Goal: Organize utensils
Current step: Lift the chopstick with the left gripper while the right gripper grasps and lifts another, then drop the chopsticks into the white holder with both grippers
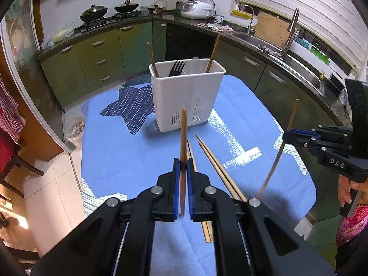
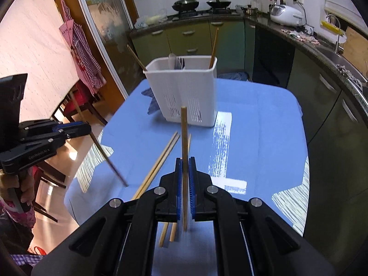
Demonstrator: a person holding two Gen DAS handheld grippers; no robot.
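A white utensil caddy [image 1: 187, 94] [image 2: 184, 92] stands on the blue tablecloth; it holds two chopsticks, a dark fork [image 1: 177, 67] and a pale spoon. My left gripper [image 1: 183, 164] is shut on a brown chopstick [image 1: 183, 138], held upright above the table. It also shows in the right wrist view [image 2: 78, 127]. My right gripper [image 2: 185, 163] is shut on another chopstick [image 2: 184, 133], held upright; it also shows in the left wrist view [image 1: 287, 134]. Several loose chopsticks [image 1: 218, 170] [image 2: 158, 163] lie on the cloth between the grippers and the caddy.
The table [image 1: 128, 156] carries a blue cloth with a dark star print [image 1: 133, 105]. Green kitchen cabinets, a stove with woks [image 1: 110, 11], a rice cooker [image 1: 197, 9] and a sink [image 1: 299, 66] ring the table. A dark chair [image 2: 76, 105] and a checked apron stand at the left.
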